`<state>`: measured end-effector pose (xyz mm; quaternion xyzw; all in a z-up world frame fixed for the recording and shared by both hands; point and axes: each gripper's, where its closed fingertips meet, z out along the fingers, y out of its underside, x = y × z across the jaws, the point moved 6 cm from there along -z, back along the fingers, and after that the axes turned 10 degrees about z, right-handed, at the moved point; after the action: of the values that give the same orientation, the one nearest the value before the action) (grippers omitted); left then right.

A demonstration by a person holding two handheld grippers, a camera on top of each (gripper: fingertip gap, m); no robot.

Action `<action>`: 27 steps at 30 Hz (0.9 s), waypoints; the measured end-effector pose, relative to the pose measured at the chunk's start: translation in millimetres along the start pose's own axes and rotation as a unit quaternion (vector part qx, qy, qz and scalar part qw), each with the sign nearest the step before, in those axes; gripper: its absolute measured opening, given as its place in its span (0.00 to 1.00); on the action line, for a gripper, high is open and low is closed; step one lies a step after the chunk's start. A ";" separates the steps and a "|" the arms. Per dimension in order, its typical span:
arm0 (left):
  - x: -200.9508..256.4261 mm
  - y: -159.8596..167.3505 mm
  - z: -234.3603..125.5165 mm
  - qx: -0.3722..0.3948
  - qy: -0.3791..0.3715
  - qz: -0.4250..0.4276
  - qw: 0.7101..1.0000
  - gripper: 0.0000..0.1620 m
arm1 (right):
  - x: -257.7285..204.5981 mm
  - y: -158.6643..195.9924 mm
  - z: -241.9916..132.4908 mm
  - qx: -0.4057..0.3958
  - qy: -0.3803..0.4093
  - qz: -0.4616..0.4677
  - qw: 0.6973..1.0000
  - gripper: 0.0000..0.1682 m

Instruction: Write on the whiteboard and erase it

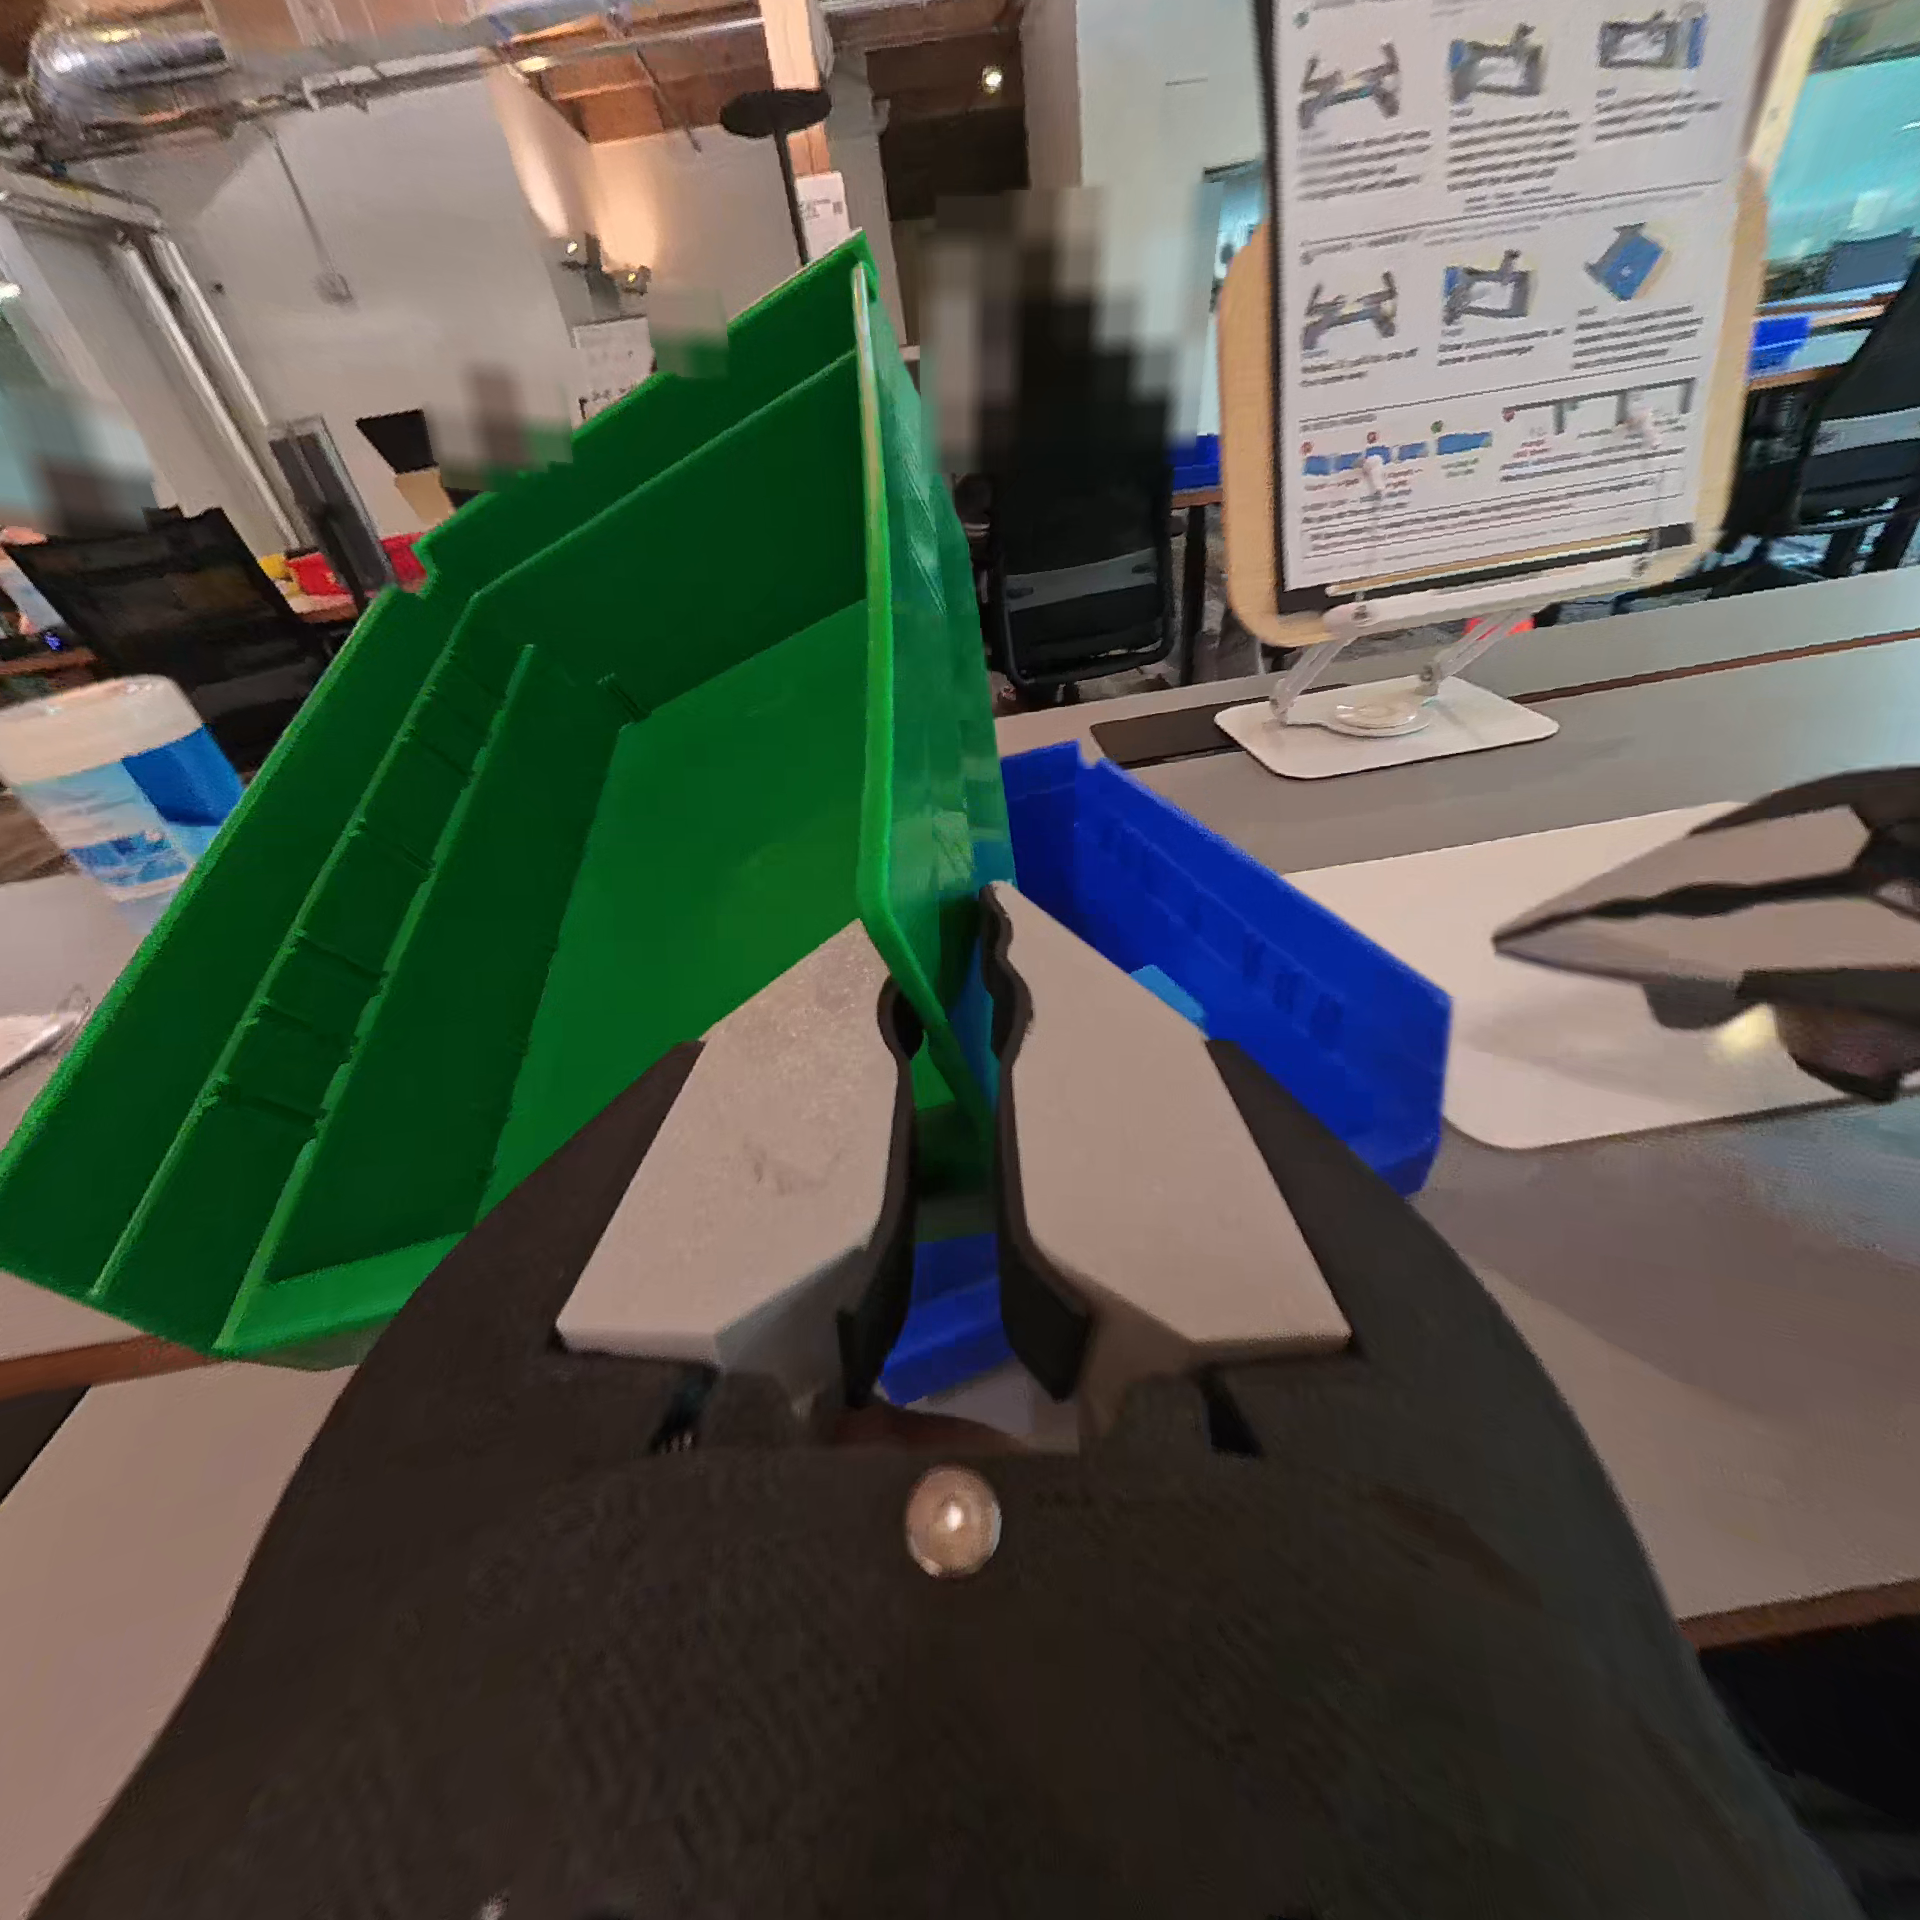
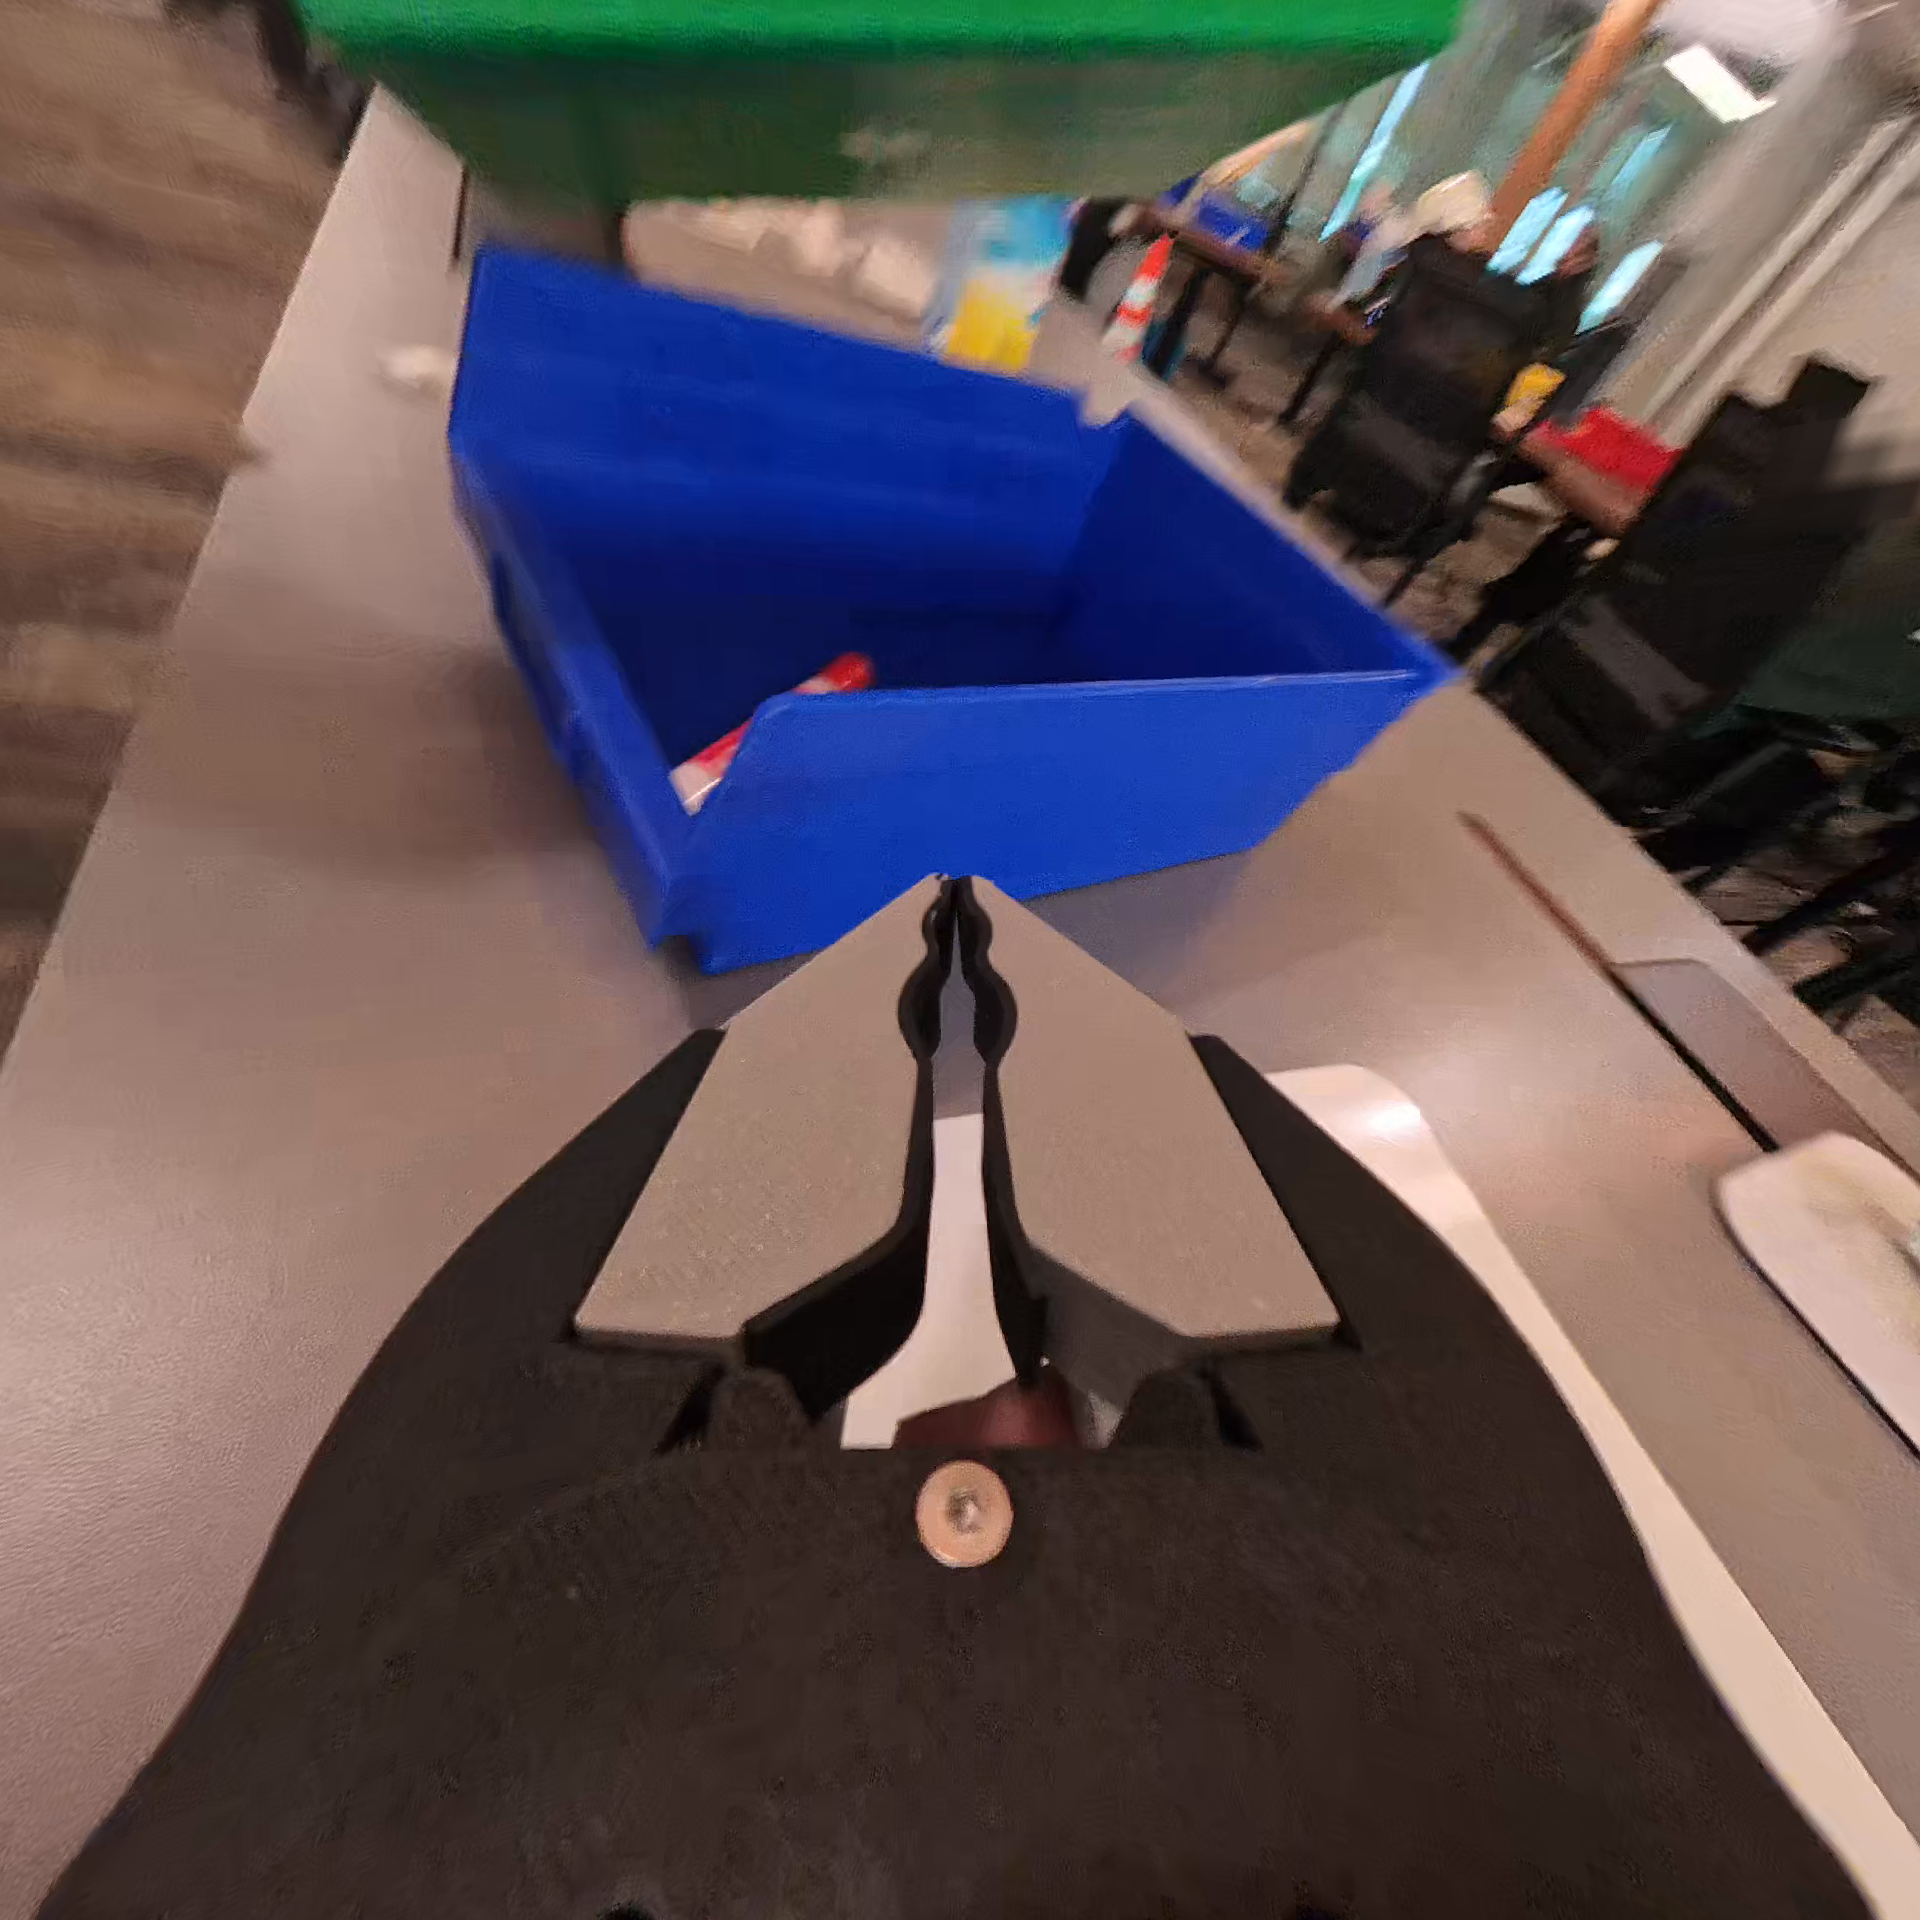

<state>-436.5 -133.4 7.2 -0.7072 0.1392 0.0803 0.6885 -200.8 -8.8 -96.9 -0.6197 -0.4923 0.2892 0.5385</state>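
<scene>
setup step, judged: left hand-held gripper (image 1: 951, 997) is clamped on the green bin (image 1: 644, 831) wall, holding it tilted above the tabletop (image 1: 1558, 1351). right hand-held gripper (image 2: 956, 914), fingers together and empty, points at the blue bin (image 2: 935, 582) holding a marker (image 2: 774, 727). whiteboard (image 1: 1558, 997) lies flat beside it. next calls for setting the bin down.

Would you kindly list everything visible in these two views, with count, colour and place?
green bin: one, green, lifted and tilted, its side wall pinched by the left gripper.
blue bin: one, blue, on the table.
marker: one, red and white, inside the blue bin.
whiteboard: one, white, flat on the table right of the blue bin.
wipes canister: one, white and blue, far left.
instruction sheet on a stand: one, white, behind the bins.
table: one, grey.
left gripper: one, black and grey.
right gripper: one, black and grey, fingers together, holding nothing.
</scene>
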 end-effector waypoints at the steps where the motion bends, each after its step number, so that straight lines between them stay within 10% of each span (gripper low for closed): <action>1: 8.0 -6.7 -1.3 0.007 0.010 0.005 1.000 0.03 | 8.7 -5.7 -15.4 0.026 0.021 0.016 0.999 0.00; 18: 301.3 -111.1 73.7 0.051 0.331 0.069 0.940 0.03 | 98.7 4.5 -367.5 -0.020 0.371 0.173 0.912 0.12; 27: 506.6 -88.6 115.5 -0.017 0.424 0.064 0.903 0.03 | 129.0 39.1 -417.2 -0.008 0.413 0.268 0.870 0.14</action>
<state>80.3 -60.9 -67.6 -0.6757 0.4613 -0.1808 0.5458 226.6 -47.1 -6.6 -0.7948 -0.0421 0.1367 0.5897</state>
